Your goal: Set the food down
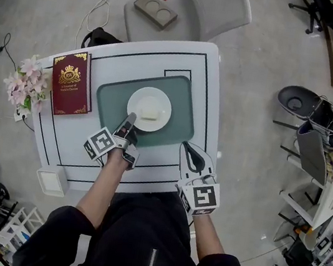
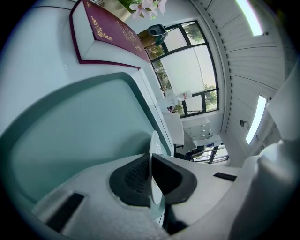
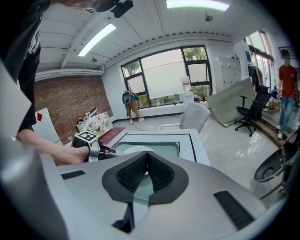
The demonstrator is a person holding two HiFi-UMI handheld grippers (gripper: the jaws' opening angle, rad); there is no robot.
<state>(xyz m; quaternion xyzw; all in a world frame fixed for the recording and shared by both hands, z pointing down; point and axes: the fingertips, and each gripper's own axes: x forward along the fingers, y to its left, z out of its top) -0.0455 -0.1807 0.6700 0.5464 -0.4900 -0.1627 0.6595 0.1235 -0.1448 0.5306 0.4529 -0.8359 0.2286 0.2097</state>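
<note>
Nothing legible (book lettering blurred).

L gripper: jaws clamped on plate rim, bare forearm stretched fwd. R gripper: jaws together, empty, nr torso.

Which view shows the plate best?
Head view: the whole plate from above, on the green mat, food on it. Left gripper view shows only its rim edge-on, clamped in the left tongs. Right gripper view catches a sliver beyond the right tongs.
</note>
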